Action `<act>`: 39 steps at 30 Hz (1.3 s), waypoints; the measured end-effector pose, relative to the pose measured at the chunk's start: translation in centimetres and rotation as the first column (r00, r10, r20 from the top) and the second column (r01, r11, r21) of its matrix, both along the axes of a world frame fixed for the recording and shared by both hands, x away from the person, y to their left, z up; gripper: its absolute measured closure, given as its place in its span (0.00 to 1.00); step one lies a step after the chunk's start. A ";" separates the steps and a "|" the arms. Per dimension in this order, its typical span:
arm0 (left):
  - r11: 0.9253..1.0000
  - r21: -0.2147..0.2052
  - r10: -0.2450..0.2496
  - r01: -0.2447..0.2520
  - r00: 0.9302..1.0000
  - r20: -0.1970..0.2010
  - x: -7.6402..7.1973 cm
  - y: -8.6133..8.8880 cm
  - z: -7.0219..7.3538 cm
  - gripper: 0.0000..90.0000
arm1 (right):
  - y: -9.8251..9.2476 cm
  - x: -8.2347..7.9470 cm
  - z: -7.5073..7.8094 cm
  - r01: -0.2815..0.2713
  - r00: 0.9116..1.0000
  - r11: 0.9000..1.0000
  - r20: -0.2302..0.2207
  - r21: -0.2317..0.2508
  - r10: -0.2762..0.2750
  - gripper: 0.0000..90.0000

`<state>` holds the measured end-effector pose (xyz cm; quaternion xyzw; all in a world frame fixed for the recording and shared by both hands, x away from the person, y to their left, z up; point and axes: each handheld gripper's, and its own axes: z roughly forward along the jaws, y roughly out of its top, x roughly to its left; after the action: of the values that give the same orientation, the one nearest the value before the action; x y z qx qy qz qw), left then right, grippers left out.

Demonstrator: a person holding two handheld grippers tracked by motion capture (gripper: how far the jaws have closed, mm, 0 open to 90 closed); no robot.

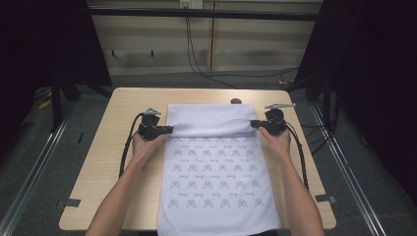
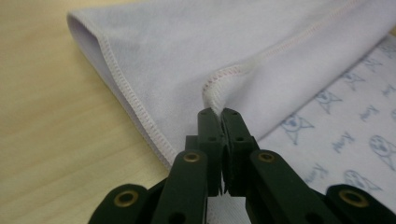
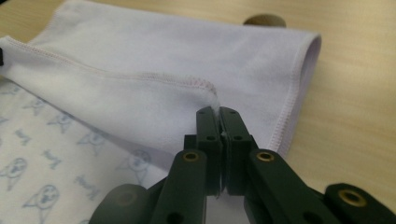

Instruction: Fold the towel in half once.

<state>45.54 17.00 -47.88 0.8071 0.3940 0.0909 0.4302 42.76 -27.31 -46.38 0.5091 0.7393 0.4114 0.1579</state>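
The light wooden table (image 1: pixel 98 162) holds a long white cloth with little blue pictures printed on it (image 1: pixel 214 182), which runs from the table's near edge up toward its far edge. The cloth's far end is folded back toward the person, so its plain white underside (image 1: pixel 211 120) shows as a band across the cloth. The folded-over hem hangs between the two tongs, one at each side corner (neither hand is nearer, they match). The left gripper (image 1: pixel 164 131) is pinched tight on the stitched left corner, and the right gripper (image 1: pixel 255 124) is pinched tight on the right corner. Both forearms reach straight up the table, on either side of the cloth. I think the hem must next travel toward the table's near edge.
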 end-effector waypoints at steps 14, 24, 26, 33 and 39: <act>0.993 -0.079 -0.069 0.088 0.975 0.210 -6.2 3.8 9.9 0.98 | -0.9 -4.5 9.7 -0.143 0.974 0.989 0.184 0.033 0.134 0.98; 0.975 -0.139 -0.125 0.171 0.949 0.290 -10.0 4.1 15.8 0.98 | -2.4 -8.5 15.1 -0.173 0.936 0.982 0.323 0.076 0.140 0.98; 0.970 -0.152 -0.136 0.188 0.944 0.301 -11.3 4.1 15.3 0.98 | -2.6 -9.5 15.1 -0.188 0.926 0.978 0.347 0.085 0.148 0.98; 0.956 -0.169 -0.193 0.239 0.949 0.251 -15.1 4.3 11.6 0.98 | -3.5 -14.2 11.4 -0.234 0.928 0.968 0.316 0.088 0.196 0.98; 0.954 -0.156 -0.214 0.256 0.946 0.243 -16.5 4.0 11.7 0.98 | -3.4 -17.2 11.9 -0.254 0.919 0.967 0.320 0.034 0.230 0.98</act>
<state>29.07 21.01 -36.14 0.7895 0.2504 0.0920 0.5528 25.59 -30.72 -34.44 0.3477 0.7462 0.5305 0.2020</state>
